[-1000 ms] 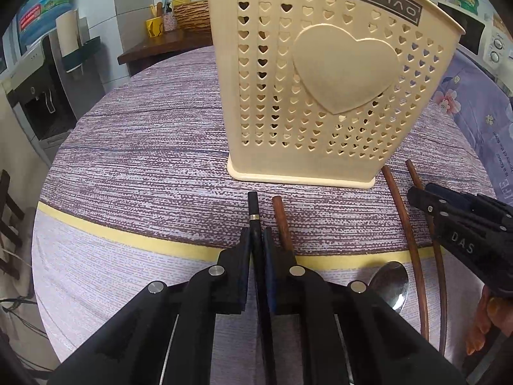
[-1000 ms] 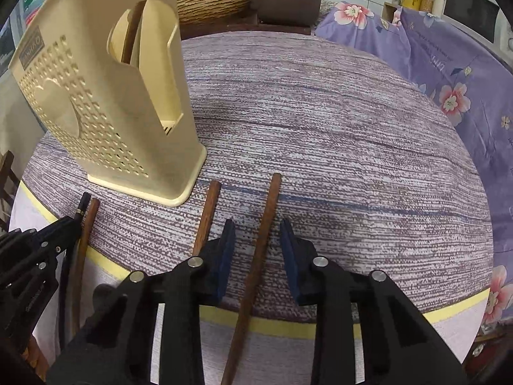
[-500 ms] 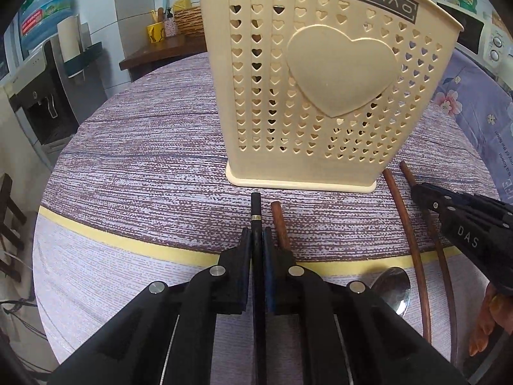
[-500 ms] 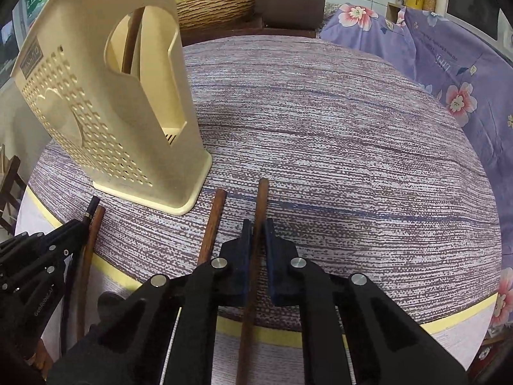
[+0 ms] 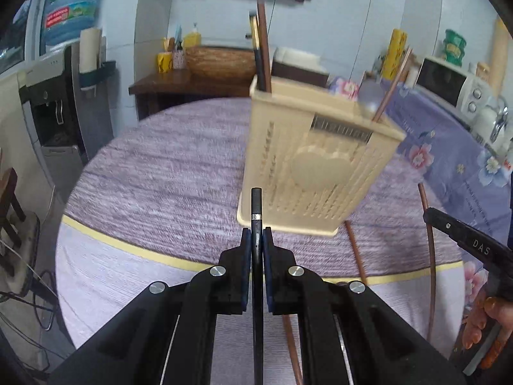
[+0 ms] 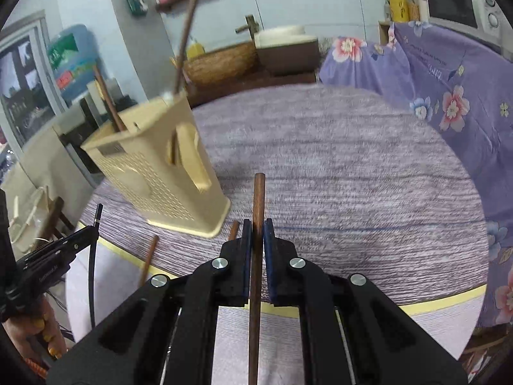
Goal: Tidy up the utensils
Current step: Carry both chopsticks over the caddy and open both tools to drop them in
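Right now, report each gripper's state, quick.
Left gripper: closed on the black chopstick.
Right gripper: closed on the brown chopstick, having just clamped it.

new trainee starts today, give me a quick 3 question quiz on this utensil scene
1. True or false: the left gripper is shut on a black chopstick.
2. What does the right gripper hold? A) spoon B) brown chopstick C) nothing
3. How many brown chopsticks lie loose on the table in the right wrist view?

Key: 1 true; 2 B; 3 two, and, near the cream holder.
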Demonstrator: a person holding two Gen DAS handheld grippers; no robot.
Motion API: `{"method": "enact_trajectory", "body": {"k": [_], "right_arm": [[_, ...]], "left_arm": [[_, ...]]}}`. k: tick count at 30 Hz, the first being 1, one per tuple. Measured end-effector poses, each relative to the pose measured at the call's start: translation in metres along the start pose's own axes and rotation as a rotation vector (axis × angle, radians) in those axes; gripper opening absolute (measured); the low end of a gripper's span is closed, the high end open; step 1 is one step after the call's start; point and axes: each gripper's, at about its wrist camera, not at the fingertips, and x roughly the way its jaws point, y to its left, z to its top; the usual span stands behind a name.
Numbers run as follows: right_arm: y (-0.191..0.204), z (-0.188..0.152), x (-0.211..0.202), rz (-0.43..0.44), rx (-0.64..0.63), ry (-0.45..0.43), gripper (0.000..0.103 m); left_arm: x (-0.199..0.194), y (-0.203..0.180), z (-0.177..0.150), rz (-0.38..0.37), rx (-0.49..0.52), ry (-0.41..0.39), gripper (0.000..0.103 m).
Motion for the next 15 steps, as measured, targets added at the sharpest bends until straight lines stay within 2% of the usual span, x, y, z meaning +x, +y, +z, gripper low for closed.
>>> {"method": "enact_trajectory", "body": {"k": [8,15], "right_arm": [[-0.003,0.021,-0.081,0.057,-0.023,-0.170,0.008],[0.002,0.033,-0.111,0.056,-0.060,-0.239,0.008]], "left_arm": [[-0.060,0.006,0.027,-0.016,-0.015,-0.156,0.008],[-0.086,0.005,0.044,-0.017,0.000,-0.234,0.008]]}}
